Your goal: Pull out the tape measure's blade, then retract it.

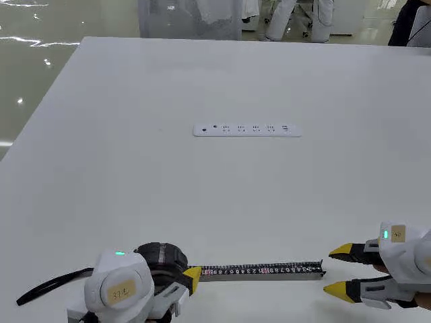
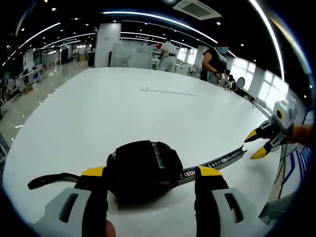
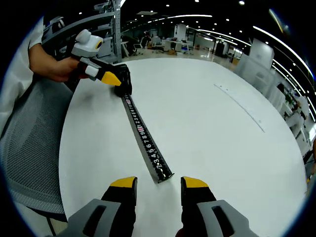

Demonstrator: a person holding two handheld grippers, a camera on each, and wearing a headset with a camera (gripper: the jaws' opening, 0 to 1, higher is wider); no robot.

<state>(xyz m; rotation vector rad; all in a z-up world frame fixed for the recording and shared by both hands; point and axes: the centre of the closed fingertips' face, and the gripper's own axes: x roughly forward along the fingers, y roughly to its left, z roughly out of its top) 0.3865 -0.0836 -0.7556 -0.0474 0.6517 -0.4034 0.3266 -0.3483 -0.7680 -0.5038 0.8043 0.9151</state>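
White bench (image 1: pixel 202 81), big open office. Left gripper (image 2: pixel 150 172) had its jaws clamped on the tape measure (image 1: pixel 163 259) near the front edge, with the blade (image 1: pixel 262 270) lying out flat. Right gripper (image 1: pixel 337 270) had its jaws apart just off the tip, so I'd say pulling's done and retracting's left.

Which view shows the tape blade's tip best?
Right gripper view: the blade tip lies close, large and sharp, just ahead of the open right tool. Head view shows it small, beside that tool; left gripper view shows it far off, distorted.
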